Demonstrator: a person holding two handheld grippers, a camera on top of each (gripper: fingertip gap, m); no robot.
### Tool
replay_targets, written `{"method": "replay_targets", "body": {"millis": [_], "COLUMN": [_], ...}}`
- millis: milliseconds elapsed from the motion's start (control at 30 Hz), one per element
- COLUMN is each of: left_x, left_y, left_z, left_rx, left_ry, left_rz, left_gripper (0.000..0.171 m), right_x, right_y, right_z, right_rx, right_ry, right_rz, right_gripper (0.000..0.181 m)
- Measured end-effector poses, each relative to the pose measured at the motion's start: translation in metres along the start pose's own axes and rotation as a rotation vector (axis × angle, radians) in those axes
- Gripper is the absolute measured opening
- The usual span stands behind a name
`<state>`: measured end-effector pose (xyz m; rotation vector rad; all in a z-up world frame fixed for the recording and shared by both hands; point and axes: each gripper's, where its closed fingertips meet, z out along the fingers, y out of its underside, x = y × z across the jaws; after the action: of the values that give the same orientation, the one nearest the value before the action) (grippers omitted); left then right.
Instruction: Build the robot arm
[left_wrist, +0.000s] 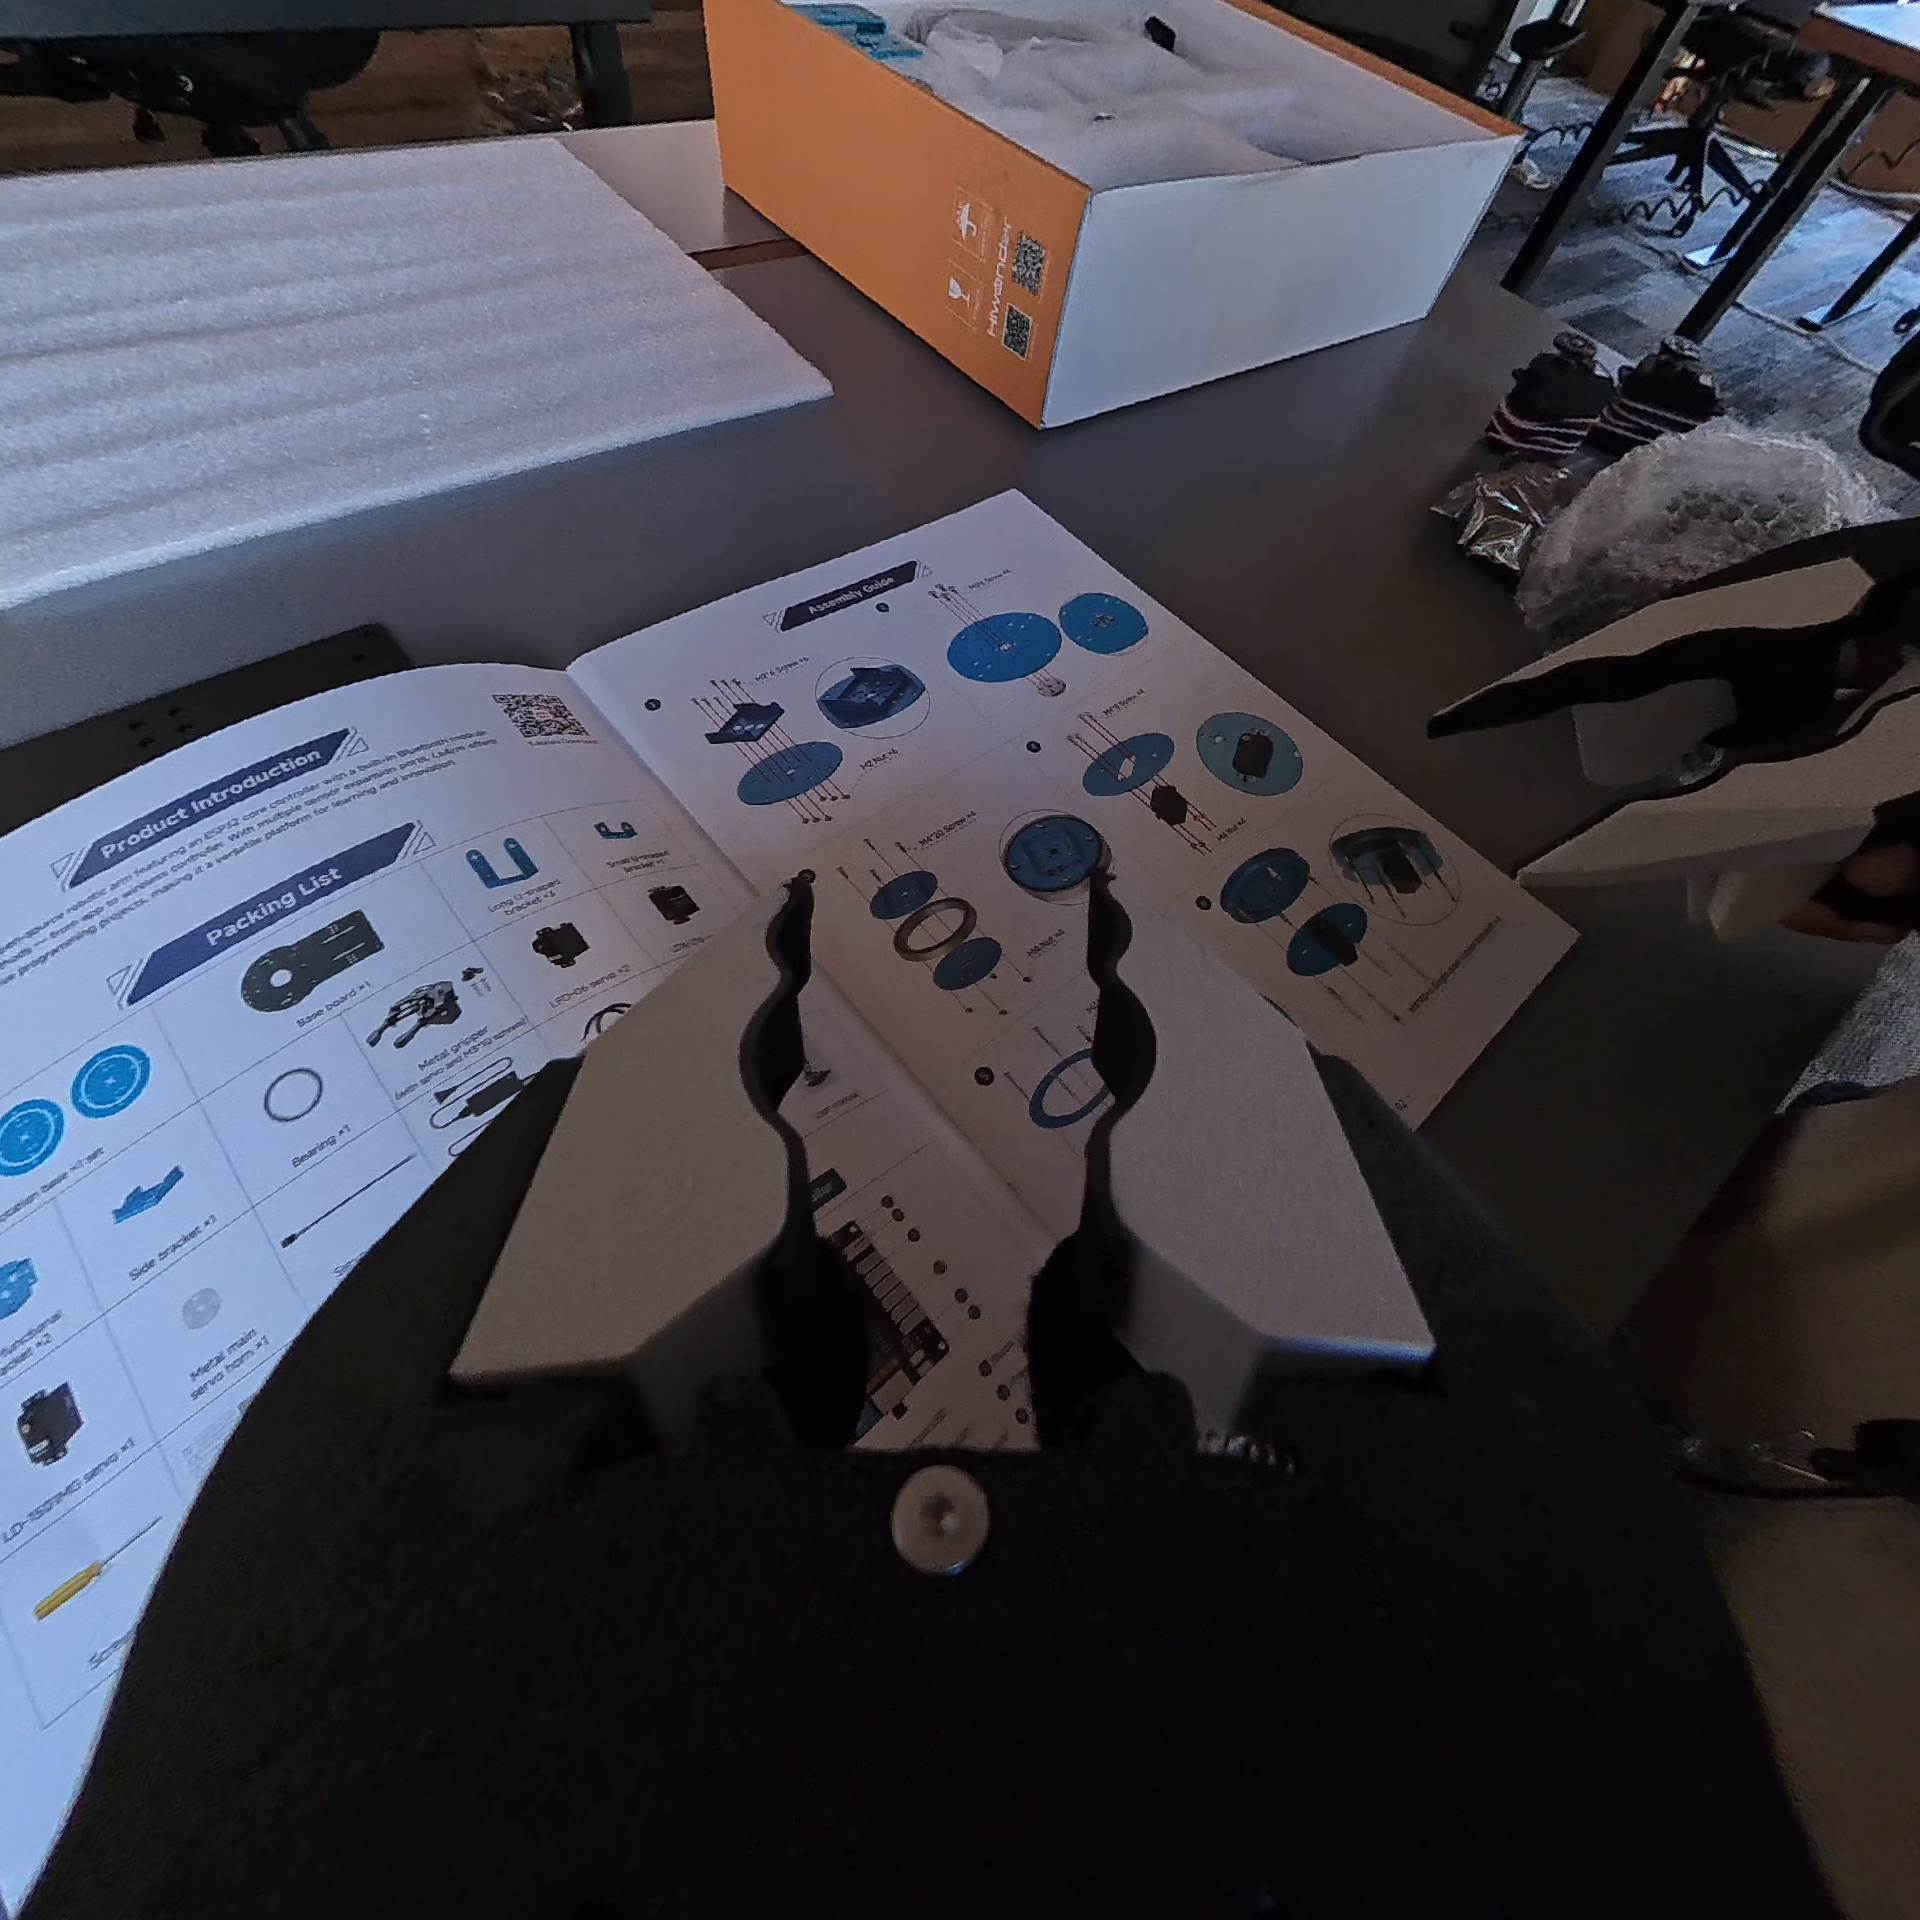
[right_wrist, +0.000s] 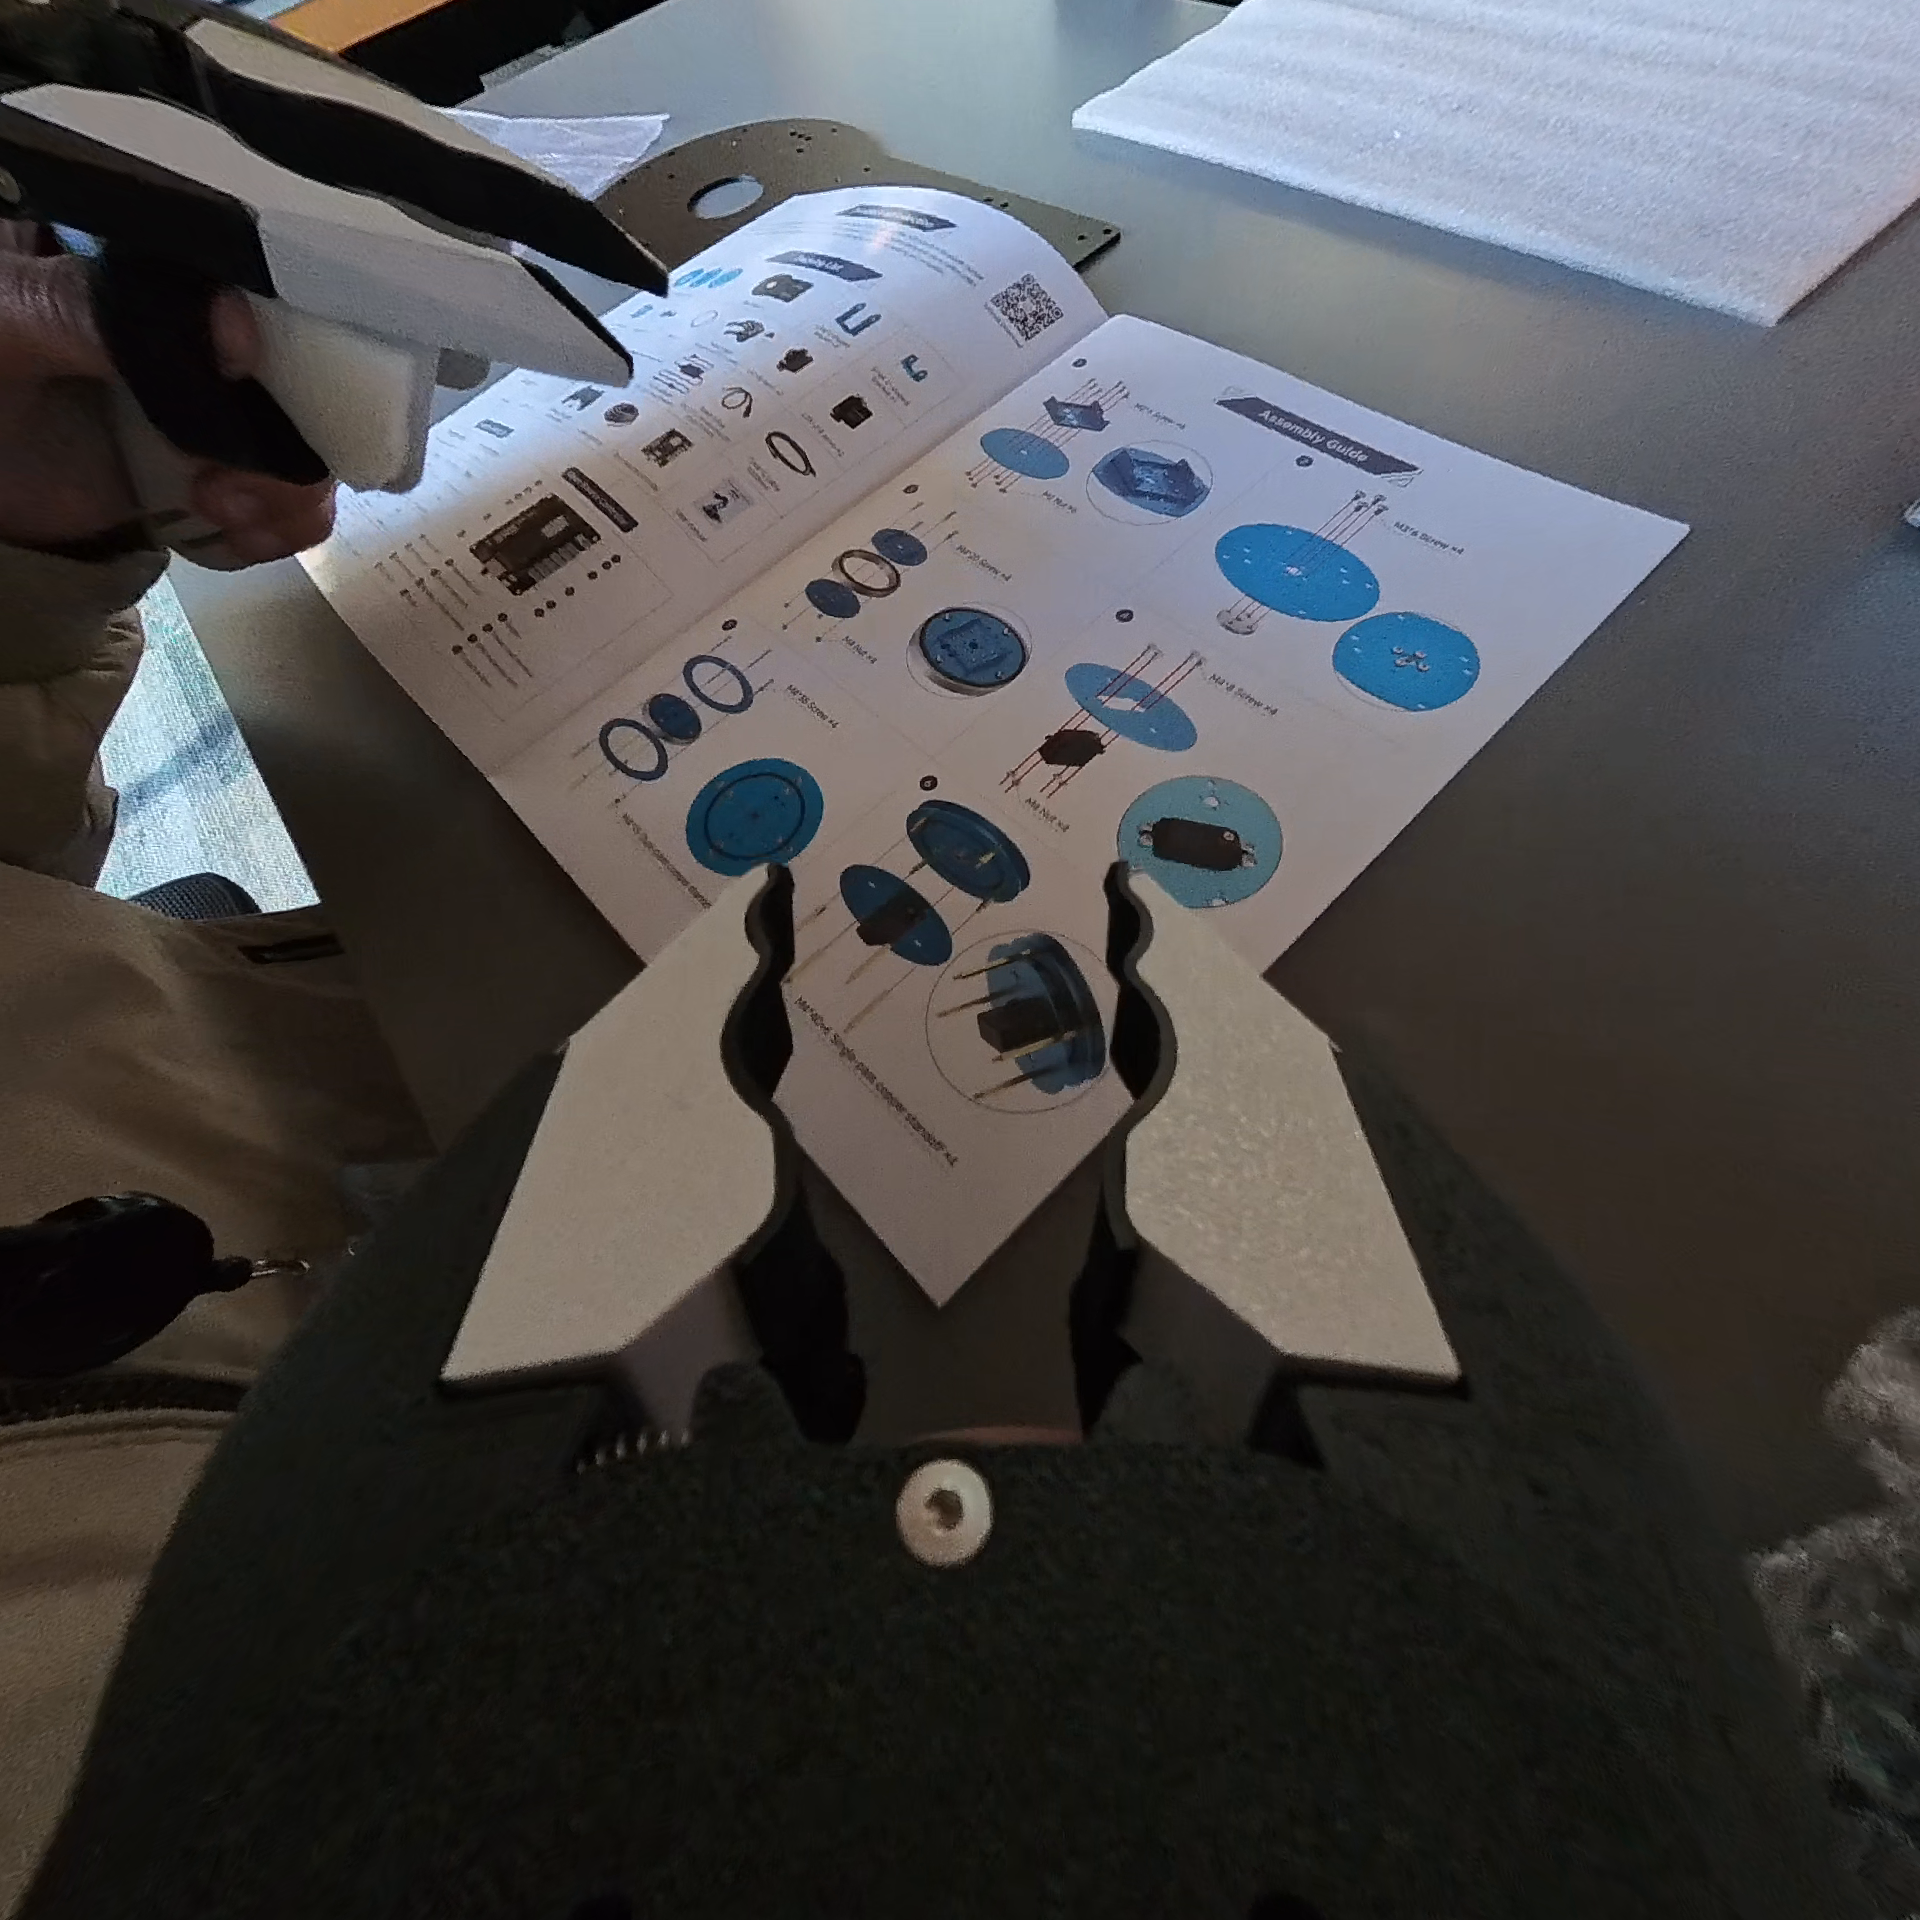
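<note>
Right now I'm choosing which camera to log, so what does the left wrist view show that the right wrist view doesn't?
Only the left wrist view shows the orange and white box and the dark servos at the table's far right. Only the right wrist view shows the round hole in the black plate and a hand on the left gripper. Both show the open booklet, the white foam sheet, and both grippers open, with the right gripper over the booklet's corner.
</note>
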<state>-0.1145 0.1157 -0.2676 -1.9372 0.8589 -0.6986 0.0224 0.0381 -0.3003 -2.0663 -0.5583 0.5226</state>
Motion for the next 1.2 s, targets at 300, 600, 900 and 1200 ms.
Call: {"method": "replay_targets", "body": {"millis": [300, 600, 900, 1200], "left_x": [0.006, -0.012, -0.025, -0.031], "left_y": [0.000, -0.001, -0.029, -0.037], "left_z": [0.002, -0.001, -0.008, 0.005], "left_rx": [0.012, -0.020, -0.001, -0.054], "left_ry": [0.015, 0.013, 0.015, 0.019], "left_rz": [0.041, -0.008, 0.082, 0.169], "left_gripper": [0.052, 0.052, 0.052, 0.052], "right_x": [0.014, 0.140, 0.386, 0.522], "right_y": [-0.002, -0.110, -0.198, -0.156], "right_z": [-0.014, -0.096, -0.023, 0.038], "right_rx": [0.022, -0.003, -0.359, -0.654], "right_ry": [0.036, 0.218, 0.192, -0.028], "right_rz": [-0.015, -0.263, -0.543, -0.431], "right_gripper": [0.063, 0.054, 0.040, 0.043]}}
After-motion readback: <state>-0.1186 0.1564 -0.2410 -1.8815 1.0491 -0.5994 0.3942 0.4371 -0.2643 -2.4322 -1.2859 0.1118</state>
